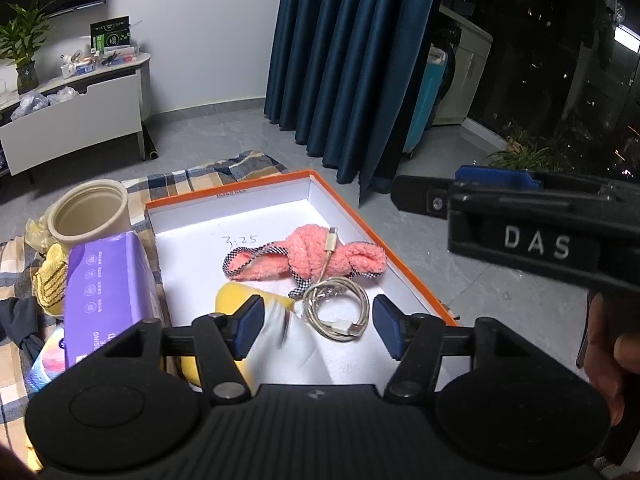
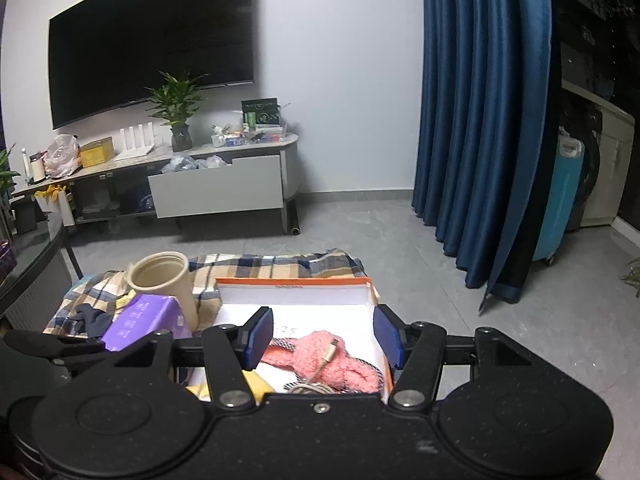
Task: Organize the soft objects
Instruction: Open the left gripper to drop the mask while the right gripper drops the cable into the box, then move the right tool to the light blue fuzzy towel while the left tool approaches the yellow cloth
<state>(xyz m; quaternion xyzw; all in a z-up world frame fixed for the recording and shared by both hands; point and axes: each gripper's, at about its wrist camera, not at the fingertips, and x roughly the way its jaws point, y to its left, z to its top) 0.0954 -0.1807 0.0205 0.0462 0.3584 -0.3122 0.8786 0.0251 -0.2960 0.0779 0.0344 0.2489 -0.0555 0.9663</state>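
The pink fuzzy cloth [image 1: 312,256] lies in the middle of the orange-edged box [image 1: 404,256], with a white cable [image 1: 336,304] coiled just beside it at about five o'clock and one cable end draped over it. A yellow soft thing [image 1: 236,294] sits at seven o'clock from the cloth. The left gripper [image 1: 318,326] has its jaws wide, holding nothing — the right gripper [image 2: 324,334] is wide and empty too. The cloth looks light and floppy, so I would pinch its thick knotted middle, clear of the cable.
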